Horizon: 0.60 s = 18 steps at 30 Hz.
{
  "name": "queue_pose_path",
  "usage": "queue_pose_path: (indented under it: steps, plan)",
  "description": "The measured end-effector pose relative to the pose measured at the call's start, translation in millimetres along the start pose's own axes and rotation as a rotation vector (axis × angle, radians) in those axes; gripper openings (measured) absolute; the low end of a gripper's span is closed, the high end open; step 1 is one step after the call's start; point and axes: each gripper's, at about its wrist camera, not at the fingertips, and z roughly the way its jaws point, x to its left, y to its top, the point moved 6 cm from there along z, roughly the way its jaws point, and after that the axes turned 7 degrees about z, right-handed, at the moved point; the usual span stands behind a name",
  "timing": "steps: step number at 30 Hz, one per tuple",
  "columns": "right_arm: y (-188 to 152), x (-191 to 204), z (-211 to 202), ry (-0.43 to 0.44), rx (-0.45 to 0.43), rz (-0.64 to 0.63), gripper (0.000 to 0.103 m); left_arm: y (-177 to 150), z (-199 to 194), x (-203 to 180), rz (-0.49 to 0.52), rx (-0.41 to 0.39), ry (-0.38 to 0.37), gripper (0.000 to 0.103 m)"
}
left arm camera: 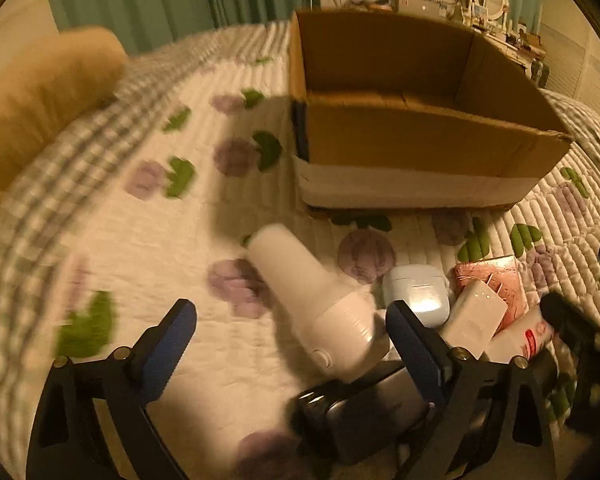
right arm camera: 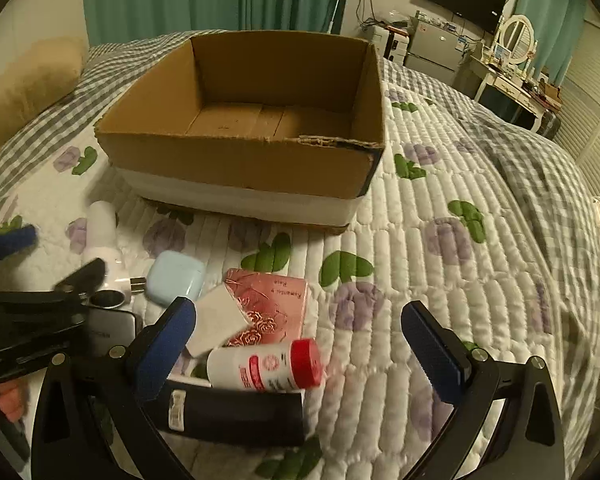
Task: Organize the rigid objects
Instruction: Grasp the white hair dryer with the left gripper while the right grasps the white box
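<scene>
Right gripper (right arm camera: 298,338) fingers spread, above bottle (right arm camera: 266,366)

The right gripper (right arm camera: 298,344) hangs with fingers spread wide over the quilted bed (right arm camera: 440,208). Between them lies a white bottle with a red cap (right arm camera: 266,366), resting on a dark flat case (right arm camera: 236,412). Just beyond sit a pink booklet (right arm camera: 276,304) and pale blue earbud case (right arm camera: 175,276), before the open cardboard box (right arm camera: 240,160).

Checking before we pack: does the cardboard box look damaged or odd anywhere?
Yes. The cardboard box has a ragged, torn top edge on its near wall toward the right corner, as if the flaps were ripped off. The part of its floor in view is bare.
</scene>
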Motion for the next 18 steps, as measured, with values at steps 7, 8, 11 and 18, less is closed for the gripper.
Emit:
queue_pose_path:
  steps: [7,8,11,18]
  plan:
    - [-6,3,11,0.035,0.020,-0.007,0.103,5,28,-16,-0.001,0.067,-0.083,0.079]
    - [-6,3,12,0.039,0.022,-0.007,0.103,6,30,-16,-0.004,0.068,-0.098,0.073]
    - [-8,6,15,0.040,0.031,-0.016,0.103,6,27,-19,0.010,0.061,-0.158,0.056]
    - [-12,27,19,0.033,0.044,-0.104,0.103,-4,-12,-18,0.064,-0.017,-0.178,0.052]
